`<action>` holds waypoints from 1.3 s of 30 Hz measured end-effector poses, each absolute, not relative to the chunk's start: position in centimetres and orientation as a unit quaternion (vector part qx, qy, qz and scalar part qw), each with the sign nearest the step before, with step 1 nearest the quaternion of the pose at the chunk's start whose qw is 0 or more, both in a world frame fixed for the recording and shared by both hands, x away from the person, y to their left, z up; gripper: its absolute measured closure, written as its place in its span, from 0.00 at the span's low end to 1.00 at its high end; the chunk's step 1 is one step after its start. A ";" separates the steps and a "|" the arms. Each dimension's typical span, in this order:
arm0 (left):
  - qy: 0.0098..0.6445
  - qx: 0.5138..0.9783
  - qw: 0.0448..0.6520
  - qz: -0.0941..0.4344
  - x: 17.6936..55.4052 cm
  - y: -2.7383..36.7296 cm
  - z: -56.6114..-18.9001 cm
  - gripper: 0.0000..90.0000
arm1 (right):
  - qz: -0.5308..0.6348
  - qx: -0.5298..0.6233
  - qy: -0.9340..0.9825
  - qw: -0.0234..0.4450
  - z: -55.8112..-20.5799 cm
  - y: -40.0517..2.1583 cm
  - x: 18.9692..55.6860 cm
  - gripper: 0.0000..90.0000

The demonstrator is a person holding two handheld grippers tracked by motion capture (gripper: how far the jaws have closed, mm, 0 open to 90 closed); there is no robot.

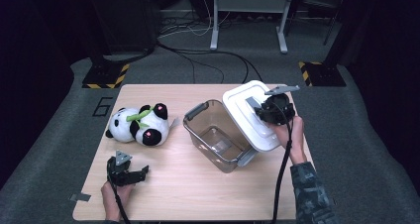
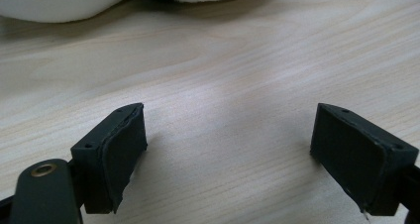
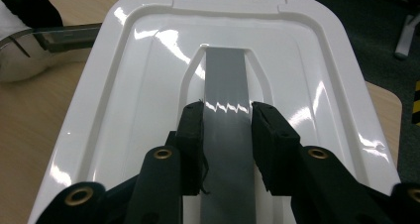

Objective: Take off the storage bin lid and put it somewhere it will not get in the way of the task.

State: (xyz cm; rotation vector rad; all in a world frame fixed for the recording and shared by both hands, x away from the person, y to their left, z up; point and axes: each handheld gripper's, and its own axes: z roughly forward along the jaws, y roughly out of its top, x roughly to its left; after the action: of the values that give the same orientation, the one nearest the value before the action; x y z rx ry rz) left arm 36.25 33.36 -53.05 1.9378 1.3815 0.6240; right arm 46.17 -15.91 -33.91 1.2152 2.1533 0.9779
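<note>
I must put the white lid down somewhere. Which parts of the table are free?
Bare wood lies along the near edge of the table, between the left gripper and the clear bin. The far left is crowded by the plush panda.

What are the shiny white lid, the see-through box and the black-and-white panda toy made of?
The white lid looks like glossy moulded plastic: it throws bright glints. The grey strip on it, gripped by the right gripper, looks like matte tape. The clear box seems smoky transparent plastic, since the table shows through it. The panda toy looks like soft plush fabric.
</note>
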 end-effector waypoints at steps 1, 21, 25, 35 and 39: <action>0.529 0.742 0.334 0.239 36.3 33.4 -53.1 0.15 | 0.357 0.444 0.786 0.239 -33.9 -15.9 46.2 0.74; 0.528 0.748 0.323 0.239 36.4 33.1 -53.1 0.04 | 0.341 0.510 0.745 0.264 -35.7 -20.4 47.3 0.74; 0.528 0.750 0.321 0.237 36.4 33.1 -53.1 0.02 | 0.338 0.519 0.740 0.262 -36.2 -21.0 47.5 0.74; 0.528 0.751 0.317 0.238 36.4 33.1 -53.1 0.00 | 0.324 0.560 0.717 0.260 -39.1 -22.5 48.5 0.74; 0.527 0.752 0.317 0.237 36.4 33.1 -53.1 0.00 | 0.313 0.572 0.714 0.253 -40.3 -22.6 49.0 0.74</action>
State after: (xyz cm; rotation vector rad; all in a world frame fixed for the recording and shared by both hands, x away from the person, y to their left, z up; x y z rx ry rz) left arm 36.40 33.08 -53.09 1.9790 1.3877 0.6236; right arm 49.00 -22.64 -40.33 1.5553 1.9416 0.8507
